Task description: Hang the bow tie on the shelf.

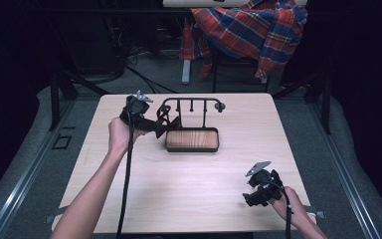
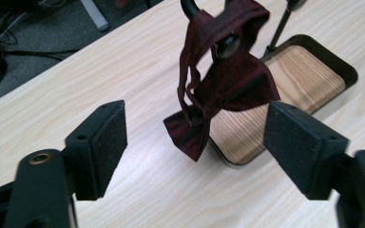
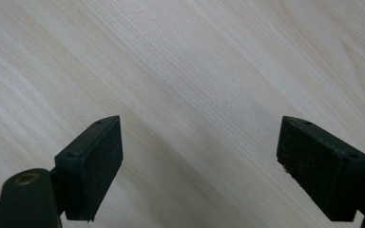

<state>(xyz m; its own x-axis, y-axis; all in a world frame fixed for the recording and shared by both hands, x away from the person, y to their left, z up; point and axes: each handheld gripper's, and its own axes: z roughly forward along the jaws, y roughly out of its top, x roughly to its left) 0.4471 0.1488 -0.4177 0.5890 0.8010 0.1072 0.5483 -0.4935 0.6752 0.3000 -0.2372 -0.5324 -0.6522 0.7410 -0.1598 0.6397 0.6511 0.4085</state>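
Both jaws of left gripper (image 2: 195,142) wide, empty: ease straight back, clear of bow tie (image 2: 223,80) hanging on rack (image 1: 191,107).

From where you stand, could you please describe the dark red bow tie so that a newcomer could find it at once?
Start at the light wooden table and find the black rack with the wood-lined tray near its far middle. The dark red bow tie hangs from the rack's left hook, just ahead of the open left gripper. It is the one soft cloth thing among hard black metal.
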